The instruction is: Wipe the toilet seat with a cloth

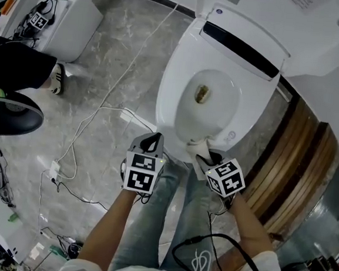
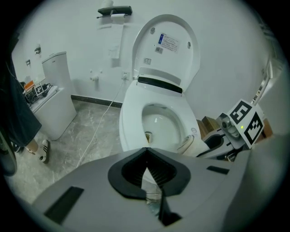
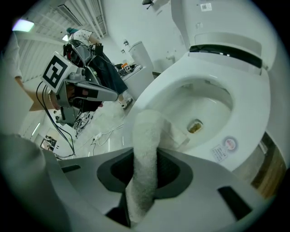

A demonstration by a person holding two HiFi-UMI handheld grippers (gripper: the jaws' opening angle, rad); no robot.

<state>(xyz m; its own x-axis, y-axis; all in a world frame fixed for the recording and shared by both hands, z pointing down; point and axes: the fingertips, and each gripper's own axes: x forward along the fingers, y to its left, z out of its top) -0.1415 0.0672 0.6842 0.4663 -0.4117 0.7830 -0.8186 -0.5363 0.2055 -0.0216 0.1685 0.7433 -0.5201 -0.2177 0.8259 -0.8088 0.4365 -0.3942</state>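
The right hand-held gripper (image 3: 144, 183) clamps a rolled white terry cloth (image 3: 148, 140) at the front rim of the white oval toilet seat (image 1: 173, 82), the left hand-held gripper (image 2: 147, 168) is closed and empty, and the bowl holds a yellow-brown patch (image 1: 202, 93).

Grey marble floor (image 1: 108, 32), white cable (image 1: 140, 52) trailing across; white wall (image 2: 77, 36); wood slats (image 1: 294, 160) right.
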